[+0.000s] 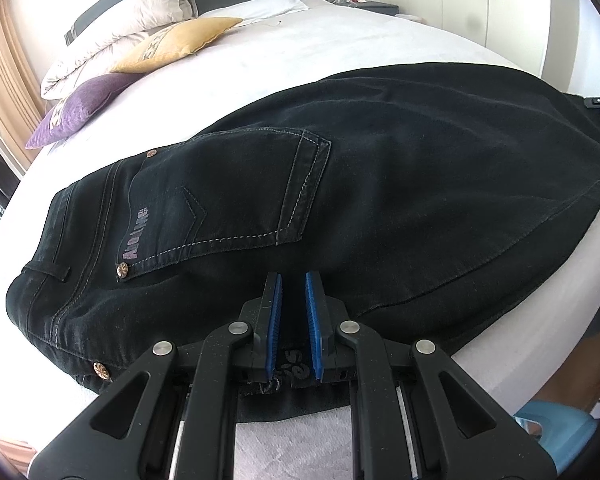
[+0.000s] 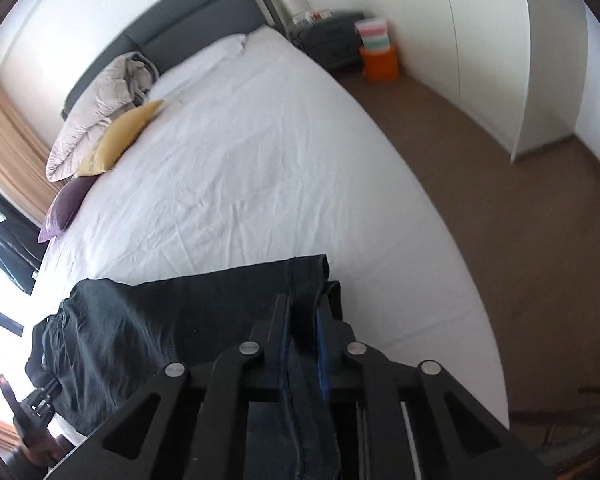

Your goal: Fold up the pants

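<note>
While the black pants [image 1: 339,184] are spread across the near edge of the white bed [image 1: 300,56], their waistband end, with a back pocket [image 1: 228,200] and copper rivets, is seen toward the left of the left wrist view, and the legs are stretched away to the right. The left gripper [image 1: 294,320] is held at the near edge of the cloth, its blue fingers [image 1: 274,320] drawn nearly together with dark fabric pinched between them. The right gripper [image 2: 301,328] is clamped on the hem end of the legs, a seam of the cloth being caught between its narrow-set fingers [image 2: 321,344]; this view is blurred by motion. Beyond the pants the sheet is left bare up to the grey headboard [image 2: 188,28]. Along the far left side of the bed a bundled pale duvet [image 1: 112,36], a yellow cushion [image 1: 180,40] and a purple cushion [image 1: 76,108] are lined up, well apart from the pants, and a white pillow [image 1: 256,8] is laid by the headboard. A grey nightstand [image 2: 331,40], an orange box [image 2: 379,64] with pastel boxes stacked on it, white wardrobe doors [image 2: 479,40] and brown carpet [image 2: 499,220] are seen past the bed. A blue object [image 1: 555,432], too cropped to identify, is visible at the lower right of the left wrist view.
</note>
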`<state>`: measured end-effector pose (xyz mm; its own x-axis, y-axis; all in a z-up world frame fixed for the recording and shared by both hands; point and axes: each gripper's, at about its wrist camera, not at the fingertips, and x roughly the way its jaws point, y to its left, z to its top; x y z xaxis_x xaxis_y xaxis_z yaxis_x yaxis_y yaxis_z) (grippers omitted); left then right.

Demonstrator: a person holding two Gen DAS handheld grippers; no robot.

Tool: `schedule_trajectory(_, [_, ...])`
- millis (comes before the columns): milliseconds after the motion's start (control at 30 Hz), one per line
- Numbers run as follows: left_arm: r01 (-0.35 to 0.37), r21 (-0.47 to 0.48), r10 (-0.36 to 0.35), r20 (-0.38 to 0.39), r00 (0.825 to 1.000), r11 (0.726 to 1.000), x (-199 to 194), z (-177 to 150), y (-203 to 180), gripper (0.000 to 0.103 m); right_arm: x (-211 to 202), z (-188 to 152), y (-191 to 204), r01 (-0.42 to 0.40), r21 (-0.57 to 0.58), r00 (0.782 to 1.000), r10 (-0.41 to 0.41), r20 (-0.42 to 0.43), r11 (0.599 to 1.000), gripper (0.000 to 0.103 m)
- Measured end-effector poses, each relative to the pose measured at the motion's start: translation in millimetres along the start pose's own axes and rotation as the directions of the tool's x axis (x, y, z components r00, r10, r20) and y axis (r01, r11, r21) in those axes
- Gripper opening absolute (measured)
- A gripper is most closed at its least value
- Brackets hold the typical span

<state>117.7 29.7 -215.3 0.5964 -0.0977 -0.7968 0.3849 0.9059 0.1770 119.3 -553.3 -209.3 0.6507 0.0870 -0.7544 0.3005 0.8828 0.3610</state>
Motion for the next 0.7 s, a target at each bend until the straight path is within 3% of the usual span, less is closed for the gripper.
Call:
schedule_trajectory(167, [-0.013,-0.003,0.013,0.011,1.0,1.0,3,0,-3,0.012,-36,-16,45,0.139,-0.225,0.982,-0.104,0.158,0.965,0.007])
schedule_trajectory(300, [-0.012,-0.005,0.012,0.013,1.0,1.0,3,0,-3,0.012,-69,-49,89,0.137,-0.382,0.966,-0.038,0.255,0.914,0.006])
schedule_trajectory(433, [-0.016,0.002,0.016,0.013,1.0,1.0,3,-1,-5,0.012,-68,-79,107,0.153,-0.48,0.972,-0.045,0.23,0.864,0.005])
schedule_trajectory(500, [-0.018,0.005,0.018,0.012,1.0,1.0,4,-1,-6,0.012,-61,-85,100,0.149,-0.464,0.98,-0.067,0.189,0.873,0.005])
schedule_trajectory(700, [-0.032,0.01,0.032,0.014,0.999,0.999,4,0,-10,0.012,-63,-79,91,0.154,-0.432,0.978,-0.075,0.194,0.889,0.005])
